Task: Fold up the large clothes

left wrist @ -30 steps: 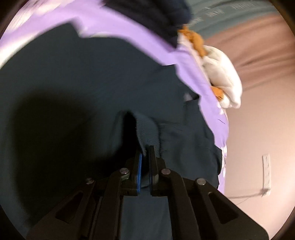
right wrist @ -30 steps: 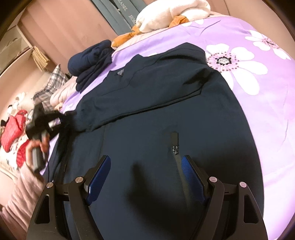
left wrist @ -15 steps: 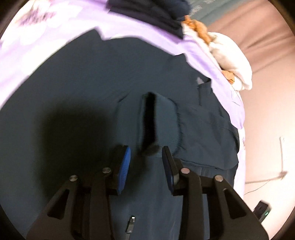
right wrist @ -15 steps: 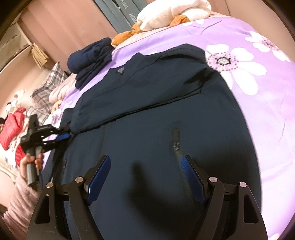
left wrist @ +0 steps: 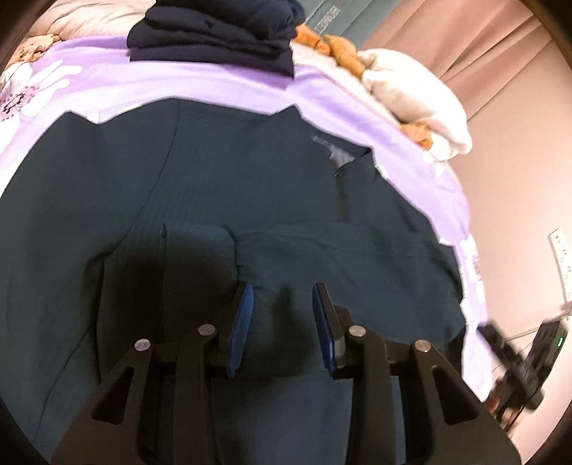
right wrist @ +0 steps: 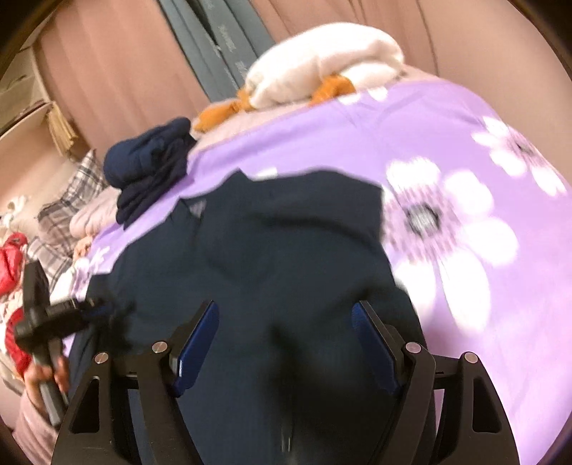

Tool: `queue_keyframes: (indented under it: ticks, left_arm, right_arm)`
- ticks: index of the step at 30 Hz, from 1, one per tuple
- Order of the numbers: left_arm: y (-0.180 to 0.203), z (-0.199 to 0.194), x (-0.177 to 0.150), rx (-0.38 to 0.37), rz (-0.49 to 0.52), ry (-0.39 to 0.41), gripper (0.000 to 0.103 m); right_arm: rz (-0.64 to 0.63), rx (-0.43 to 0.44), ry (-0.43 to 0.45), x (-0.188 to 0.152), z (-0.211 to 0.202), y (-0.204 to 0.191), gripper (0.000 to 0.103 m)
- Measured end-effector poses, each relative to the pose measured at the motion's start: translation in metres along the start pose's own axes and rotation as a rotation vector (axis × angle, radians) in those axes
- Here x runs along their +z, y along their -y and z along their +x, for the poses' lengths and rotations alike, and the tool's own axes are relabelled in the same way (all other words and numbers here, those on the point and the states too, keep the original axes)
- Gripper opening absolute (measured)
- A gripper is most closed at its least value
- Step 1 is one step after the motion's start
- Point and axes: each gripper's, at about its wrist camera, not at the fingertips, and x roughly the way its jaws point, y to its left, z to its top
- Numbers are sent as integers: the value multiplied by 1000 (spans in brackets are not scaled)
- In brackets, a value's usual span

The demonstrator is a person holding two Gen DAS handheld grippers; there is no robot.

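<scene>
Navy garment (left wrist: 250,200) lies under both parted grippers.

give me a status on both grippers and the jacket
Left gripper open, empty. Right gripper open, empty. Dark jacket flat on purple floral sheet, sleeve folded in. Nothing in the way.

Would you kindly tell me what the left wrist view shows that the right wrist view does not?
Only the left wrist view shows the folded-in sleeve cuff and a wall socket. Only the right wrist view shows the plaid pillow, a red item and the left gripper from outside. Both show the dark garment on the purple floral bedspread, the navy clothes stack and the white bundle.
</scene>
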Motion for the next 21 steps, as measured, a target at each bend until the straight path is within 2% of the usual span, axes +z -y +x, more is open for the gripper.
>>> queue_keyframes:
  ticks: [2,4,8,9,13,14,16,18,21]
  left_arm:
    - [-6,1,-6,25,23,-12,33]
    - [-16,2,-12,63,38,-36,32]
    - [-35,-1,-21,42,41,-57,31]
    - [-36,-2,-23,37,46,-56,31]
    - [-31,-1,-25,58,78,-59,31]
    - [-30,0,-25,66,85,-59,31]
    - [-28,1,-27,76,96,-56,31]
    - [-28,2,-27,81,104,-54,32]
    - [-27,3,-28,92,125,-55,32]
  right_arm:
    - [-44,-20,-11,8,17,-2,59]
    - [-97,-65,-66,5,38,-3,51]
    - [-130,-135,-193,-21,57,8,50]
    - [-147,-150,-202,-31,55,9,50]
    - [-174,-110,-252,-41,41,11,50]
    - [-161,-94,-248,-38,36,13,50]
    - [-104,-54,-178,-23,23,23,50]
    - [5,-21,-92,1,15,42,52]
    - [161,33,-43,31,28,71,67]
